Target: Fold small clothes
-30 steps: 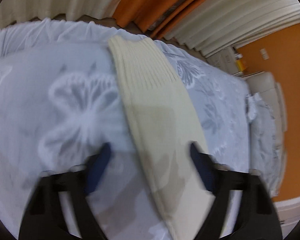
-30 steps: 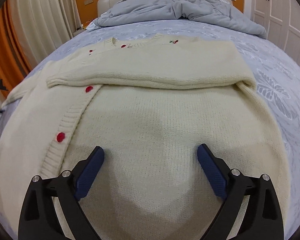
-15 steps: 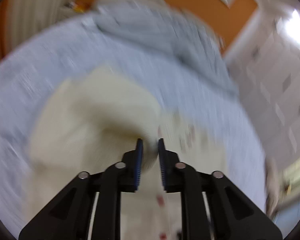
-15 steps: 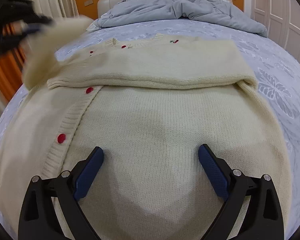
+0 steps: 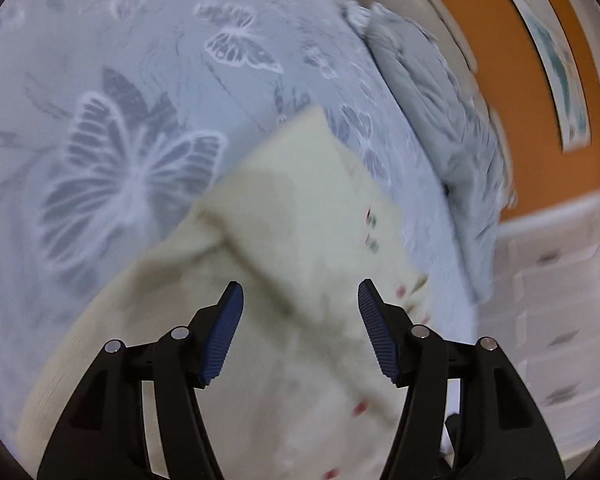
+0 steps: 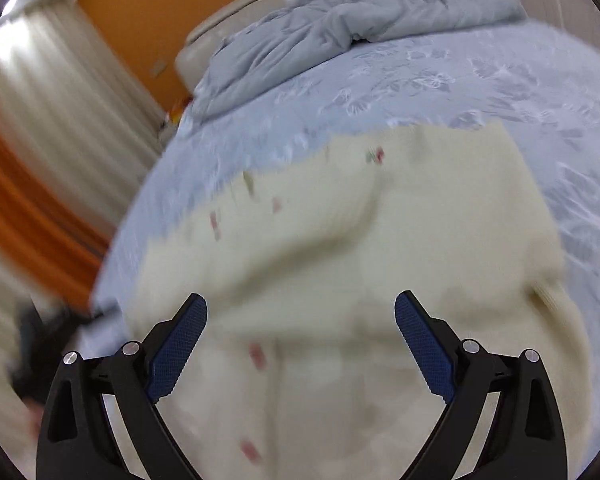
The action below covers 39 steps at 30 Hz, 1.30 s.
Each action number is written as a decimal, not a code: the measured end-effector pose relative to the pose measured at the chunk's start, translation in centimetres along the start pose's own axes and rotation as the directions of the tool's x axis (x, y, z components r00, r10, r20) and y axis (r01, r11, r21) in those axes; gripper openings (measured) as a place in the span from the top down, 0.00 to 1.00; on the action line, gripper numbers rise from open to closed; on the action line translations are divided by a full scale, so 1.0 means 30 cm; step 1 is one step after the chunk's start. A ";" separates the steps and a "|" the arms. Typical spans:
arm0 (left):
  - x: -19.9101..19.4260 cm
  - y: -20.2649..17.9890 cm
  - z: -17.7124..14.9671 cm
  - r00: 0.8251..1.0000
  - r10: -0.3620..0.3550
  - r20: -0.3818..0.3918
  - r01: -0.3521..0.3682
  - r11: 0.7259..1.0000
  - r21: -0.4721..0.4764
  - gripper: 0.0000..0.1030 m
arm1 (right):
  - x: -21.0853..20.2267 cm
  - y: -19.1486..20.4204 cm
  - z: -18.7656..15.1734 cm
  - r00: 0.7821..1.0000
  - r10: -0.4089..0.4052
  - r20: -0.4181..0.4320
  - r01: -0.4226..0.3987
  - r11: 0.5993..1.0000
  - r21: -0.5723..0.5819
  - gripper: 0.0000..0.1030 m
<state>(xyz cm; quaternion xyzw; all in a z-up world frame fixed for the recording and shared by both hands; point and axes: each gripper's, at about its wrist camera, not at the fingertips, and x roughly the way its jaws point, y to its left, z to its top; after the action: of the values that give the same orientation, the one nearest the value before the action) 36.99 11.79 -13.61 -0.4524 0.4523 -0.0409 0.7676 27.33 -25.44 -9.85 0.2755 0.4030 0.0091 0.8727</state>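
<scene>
A cream knit cardigan (image 6: 340, 264) with red buttons lies flat on the pale blue butterfly-print bedspread (image 5: 132, 92), both sleeves folded across its chest. It also shows in the left wrist view (image 5: 292, 240). My left gripper (image 5: 300, 300) is open and empty, hovering over the folded sleeve. My right gripper (image 6: 300, 312) is open and empty above the cardigan's lower body. Both views are blurred by motion.
A crumpled grey duvet (image 6: 340, 28) and a padded headboard (image 6: 228, 20) lie at the far end of the bed. Orange wall and cream and orange curtains (image 6: 40, 160) stand to the left. White wardrobe doors (image 5: 560, 300) are beyond the bed's other side.
My left gripper carried the sleeve over the cardigan's chest, then opened and let it go. My right gripper stayed open and its view swung left and tilted.
</scene>
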 end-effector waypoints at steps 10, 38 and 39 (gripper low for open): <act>0.038 0.081 -0.058 0.994 0.027 0.101 -0.035 0.996 0.077 0.50 | 0.353 0.294 0.088 0.926 -0.335 -0.177 0.320 0.941 -0.106 0.30; -0.050 0.140 -0.030 0.977 -0.068 0.202 0.083 0.994 -0.067 0.85 | -0.186 0.018 0.178 0.919 0.297 0.260 -0.302 0.953 -0.019 0.92; -0.028 0.148 -0.042 0.981 -0.046 0.187 0.057 0.997 -0.056 0.84 | -0.174 0.012 0.187 0.930 0.258 0.261 -0.254 0.966 -0.052 0.92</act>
<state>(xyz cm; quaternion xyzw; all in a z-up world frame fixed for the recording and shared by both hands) 34.03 13.96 -16.52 -0.4890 0.3679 -0.0046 0.7909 27.86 -29.05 -3.09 0.3166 0.2428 0.0893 0.9126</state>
